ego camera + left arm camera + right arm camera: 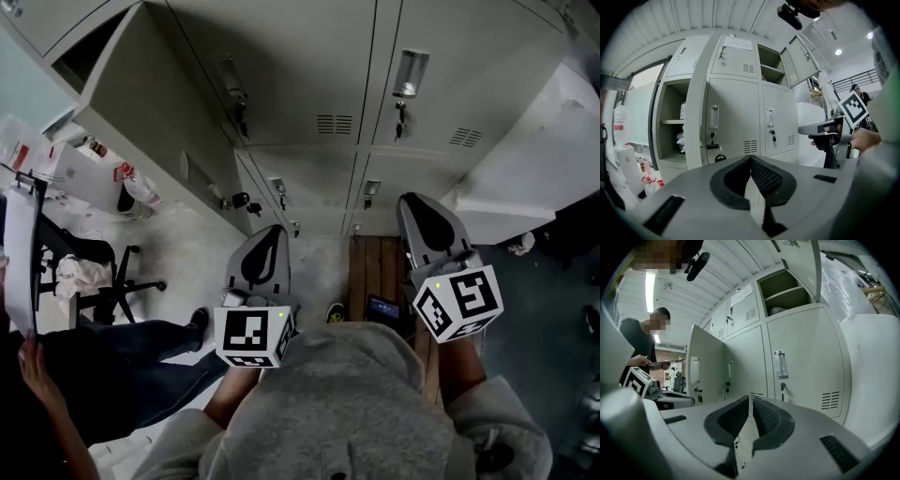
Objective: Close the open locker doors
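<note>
Centre left, the tall pale-grey metal locker door [705, 366] stands upright, swung outward; left gripper [751, 159] and right gripper [751, 398] fingers are pressed together, empty.

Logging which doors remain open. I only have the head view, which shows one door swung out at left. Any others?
Observer: Yes. The left gripper view shows an upper locker door swung open at top right.
Operator: What's inside the left locker?
Observer: A shelf with small items above and below it; I can't identify them.
Operator: Are the tools holding anything?
Observer: No. The left tool has its pads together and empty. The right tool is all but closed and also empty.
</note>
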The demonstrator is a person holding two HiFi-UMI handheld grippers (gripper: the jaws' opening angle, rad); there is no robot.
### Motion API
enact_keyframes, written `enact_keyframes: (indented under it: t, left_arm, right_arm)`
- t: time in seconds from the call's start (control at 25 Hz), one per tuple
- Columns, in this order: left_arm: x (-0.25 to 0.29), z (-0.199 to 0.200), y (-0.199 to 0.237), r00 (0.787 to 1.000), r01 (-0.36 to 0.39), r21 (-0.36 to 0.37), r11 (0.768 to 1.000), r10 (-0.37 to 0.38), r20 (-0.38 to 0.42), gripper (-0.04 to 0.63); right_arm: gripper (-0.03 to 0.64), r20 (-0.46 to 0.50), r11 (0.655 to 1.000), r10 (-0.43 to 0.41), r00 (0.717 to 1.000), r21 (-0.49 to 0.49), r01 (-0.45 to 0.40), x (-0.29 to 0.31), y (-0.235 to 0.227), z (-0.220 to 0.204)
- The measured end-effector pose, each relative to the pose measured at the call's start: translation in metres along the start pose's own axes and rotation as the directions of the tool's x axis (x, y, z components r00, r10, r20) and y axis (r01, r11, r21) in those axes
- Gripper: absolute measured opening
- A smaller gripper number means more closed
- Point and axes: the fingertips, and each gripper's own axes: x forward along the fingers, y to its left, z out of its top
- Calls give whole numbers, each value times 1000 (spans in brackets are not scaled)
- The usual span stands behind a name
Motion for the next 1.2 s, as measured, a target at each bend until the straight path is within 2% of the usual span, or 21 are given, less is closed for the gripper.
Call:
enact_keyframes:
  t: [0.32, 0.76, 1.0, 1.2]
  left_arm:
    - [-4, -3, -7, 1000, 25, 13, 1000, -24, -18, 9]
    - [-6, -20, -6, 998, 24, 16, 1000, -23, -65, 9]
    - [-5, -15, -2, 999, 16, 3, 1000, -16, -49, 9]
    - [-2, -16, 0, 998, 18, -8, 1000, -18, -56, 9]
  right_arm:
    - [46, -2, 999, -24, 1000, -26, 24, -15, -9, 3]
    - [46, -19, 999, -35, 999, 1, 35, -25, -13, -13]
    - [46, 16, 997, -54, 998, -48, 55, -30, -21, 10]
    - [48, 103, 988, -94, 990, -115, 106, -46, -49, 67]
